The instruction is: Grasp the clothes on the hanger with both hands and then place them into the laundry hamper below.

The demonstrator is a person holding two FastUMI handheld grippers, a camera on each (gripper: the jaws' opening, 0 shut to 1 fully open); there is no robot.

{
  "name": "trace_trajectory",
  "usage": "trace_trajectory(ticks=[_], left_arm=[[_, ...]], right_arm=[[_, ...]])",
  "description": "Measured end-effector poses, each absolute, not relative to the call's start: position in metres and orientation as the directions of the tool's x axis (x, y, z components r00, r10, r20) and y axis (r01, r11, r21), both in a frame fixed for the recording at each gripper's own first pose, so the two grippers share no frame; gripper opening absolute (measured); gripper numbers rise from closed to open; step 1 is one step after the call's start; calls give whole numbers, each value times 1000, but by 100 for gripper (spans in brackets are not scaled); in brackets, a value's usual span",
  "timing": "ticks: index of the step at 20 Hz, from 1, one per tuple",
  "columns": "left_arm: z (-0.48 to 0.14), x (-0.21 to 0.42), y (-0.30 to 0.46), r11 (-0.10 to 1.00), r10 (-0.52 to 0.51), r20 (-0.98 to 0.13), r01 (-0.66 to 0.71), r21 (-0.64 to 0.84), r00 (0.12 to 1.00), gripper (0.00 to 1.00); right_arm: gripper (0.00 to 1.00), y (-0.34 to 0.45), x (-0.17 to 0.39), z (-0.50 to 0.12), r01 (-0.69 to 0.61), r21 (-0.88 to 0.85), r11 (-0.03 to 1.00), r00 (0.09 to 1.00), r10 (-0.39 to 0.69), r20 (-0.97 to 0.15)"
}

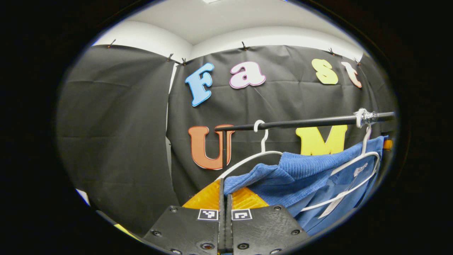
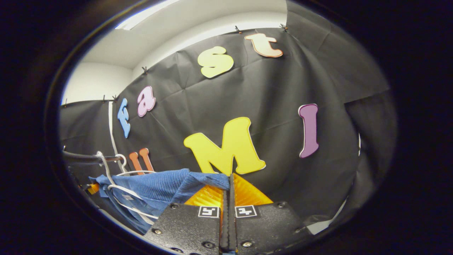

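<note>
A blue ribbed garment (image 1: 311,177) hangs off a white hanger (image 1: 354,191) on a black rail (image 1: 304,123). My left gripper (image 1: 225,186) sits at the bottom of the left gripper view, shut, with the garment's left corner pinched at its tips. In the right gripper view the same blue garment (image 2: 159,189) stretches from the hanger (image 2: 124,193) at lower left to my right gripper (image 2: 230,182), which is shut on its other corner. The cloth is drawn out sideways between the two grippers.
Another white hanger (image 1: 263,148) hangs on the rail left of the garment. The rail's upright post (image 1: 224,148) stands just behind my left gripper's tips. The rail (image 2: 81,157) also runs off at far left in the right gripper view. Booth cloth walls close in behind.
</note>
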State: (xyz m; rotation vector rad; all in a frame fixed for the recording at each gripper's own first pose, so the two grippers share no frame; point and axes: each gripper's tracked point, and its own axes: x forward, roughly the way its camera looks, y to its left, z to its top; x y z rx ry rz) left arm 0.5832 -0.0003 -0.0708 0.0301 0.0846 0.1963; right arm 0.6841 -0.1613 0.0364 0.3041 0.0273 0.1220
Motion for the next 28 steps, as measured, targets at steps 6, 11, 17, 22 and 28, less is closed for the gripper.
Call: trace_trajectory(ticks=[6,11,17,22,28], left_arm=[[-72,598,11,980,180,-131,-188,-58,975,4],[-92,601,13,982,172,-161,-182,-49,972,0],[-121,595,16,983,175,-210,-183,-19,962,4],[-152,582,16,982,188,-251,-187,25,950,0],[-192,560,6,982,183,-292,-186,18,939,0]], right_arm=[[4,-157,704,27,-72,274,959,995,88,-46],[4,-153,712,12,-65,244,968,994,84,-71],[4,-146,711,-19,-67,210,975,988,95,-124],[4,-140,703,-56,-76,203,976,977,114,-183],[4,-133,689,-101,-74,236,969,961,133,-244]])
